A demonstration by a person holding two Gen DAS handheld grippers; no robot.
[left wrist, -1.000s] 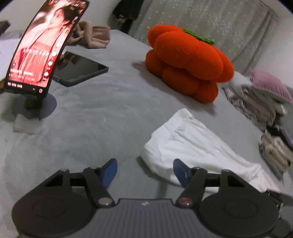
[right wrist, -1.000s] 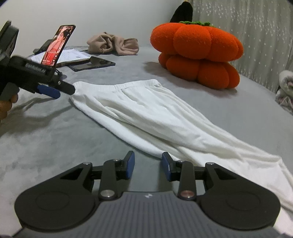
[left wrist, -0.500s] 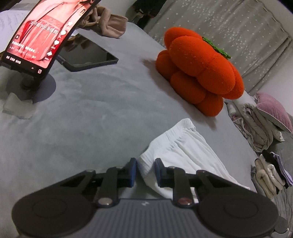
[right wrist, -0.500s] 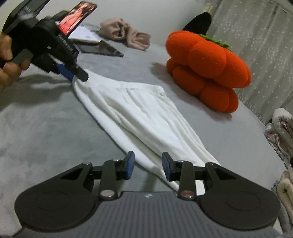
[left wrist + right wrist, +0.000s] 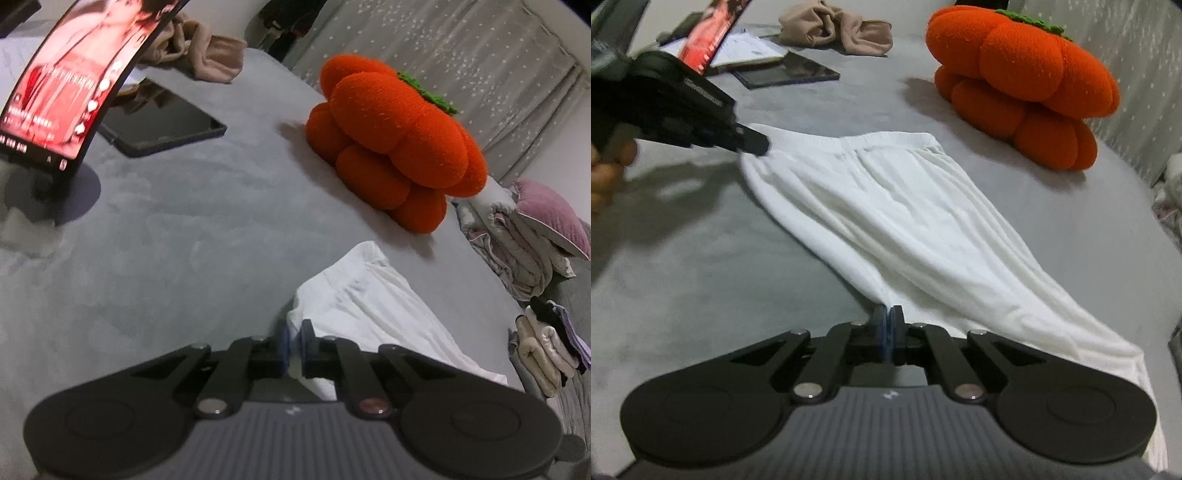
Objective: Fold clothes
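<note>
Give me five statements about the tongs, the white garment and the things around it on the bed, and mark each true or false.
1. The left tongs are shut on the white garment at its waistband corner. True.
2. The right tongs hang open above the cloth. False: they are shut on the garment's near edge.
3. The orange pumpkin cushion lies on top of the garment. False: it sits apart, beyond it on the grey bed cover.
4. A lit phone stands on a stand. True.
5. The beige garment is neatly folded. False: it lies crumpled at the far side.
</note>
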